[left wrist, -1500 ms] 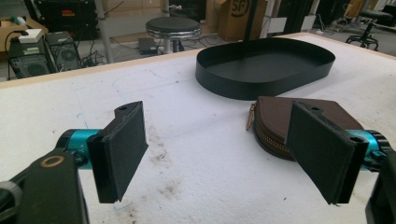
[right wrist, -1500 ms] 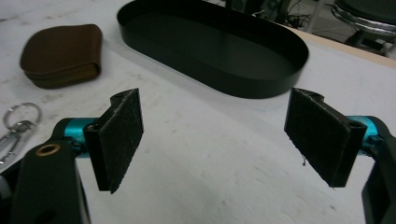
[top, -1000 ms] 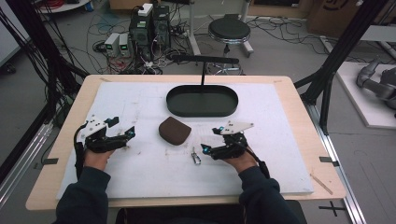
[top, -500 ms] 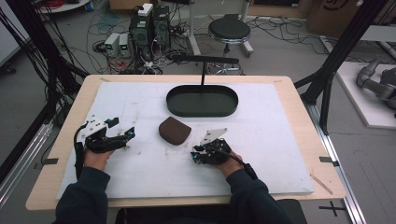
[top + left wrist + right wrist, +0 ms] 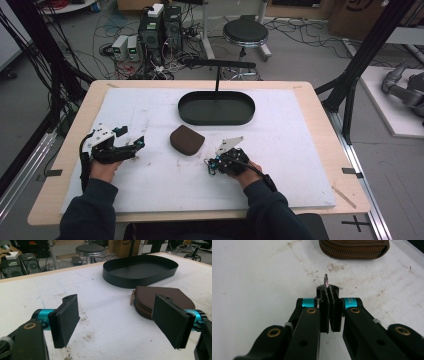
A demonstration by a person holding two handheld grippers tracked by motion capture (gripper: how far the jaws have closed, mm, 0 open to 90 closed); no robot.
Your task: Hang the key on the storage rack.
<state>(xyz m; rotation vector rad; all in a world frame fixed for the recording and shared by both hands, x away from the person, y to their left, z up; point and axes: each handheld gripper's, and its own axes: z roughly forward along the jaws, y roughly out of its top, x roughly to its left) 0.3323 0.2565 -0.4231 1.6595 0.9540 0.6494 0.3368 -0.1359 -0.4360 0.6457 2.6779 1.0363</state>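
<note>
A brown zip pouch [image 5: 187,140] lies flat in the middle of the white mat, just short of a black oval tray [image 5: 216,120]. My right gripper [image 5: 212,165] rests low on the mat to the right of the pouch and nearer the person. It is shut on a small thin metal piece [image 5: 326,281], whose tip sticks up past the jaws. The pouch [image 5: 354,248] lies just ahead of it. My left gripper [image 5: 136,144] hovers at the mat's left, open, with nothing between its pads. Beyond its [image 5: 117,322] jaws lie the pouch [image 5: 160,293] and the tray [image 5: 135,282].
A black post with a crossbar [image 5: 218,64] stands behind the tray at the table's far edge. The white mat [image 5: 300,145] covers most of the wooden table. A stool, computers and cables sit on the floor beyond.
My right gripper has slid left over the small metal piece that lay bare on the mat and has shut on it. The left gripper has barely moved.
</note>
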